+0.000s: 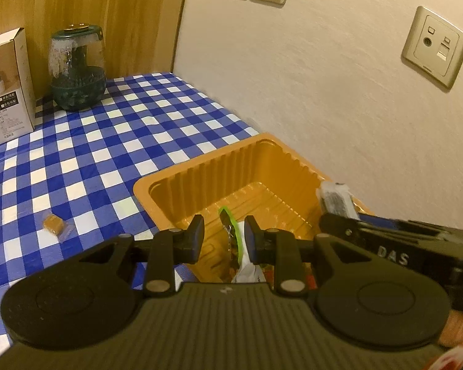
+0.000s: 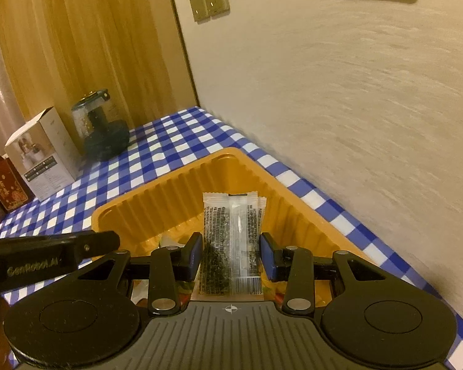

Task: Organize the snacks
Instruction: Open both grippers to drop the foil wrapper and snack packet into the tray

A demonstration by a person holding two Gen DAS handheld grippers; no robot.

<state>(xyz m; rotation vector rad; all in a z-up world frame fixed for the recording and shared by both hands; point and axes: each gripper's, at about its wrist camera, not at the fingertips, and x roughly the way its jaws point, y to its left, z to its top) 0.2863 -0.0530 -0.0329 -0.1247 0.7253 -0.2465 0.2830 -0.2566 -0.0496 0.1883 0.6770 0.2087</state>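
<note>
Your left gripper (image 1: 223, 236) is nearest, low over the near end of the tray (image 1: 169, 182). Its jaws are almost shut. A green packet (image 1: 231, 231) stands between them, but there is a gap on the left side, so you cannot tell if they pinch it.

Your right gripper (image 2: 230, 252) is just beside, over the same tray. Its jaws are partly open and squeeze a clear packet (image 2: 231, 231) of dark bits. You hold it upright so it can drop in neatly.

More snacks lie in the tray below. It sits by the wall, so it stays put.

Farther out, one brown candy (image 1: 54, 224) waits alone on the table (image 1: 108, 141). At the back stand a jar (image 1: 77, 67) and a box (image 1: 6, 83).
</note>
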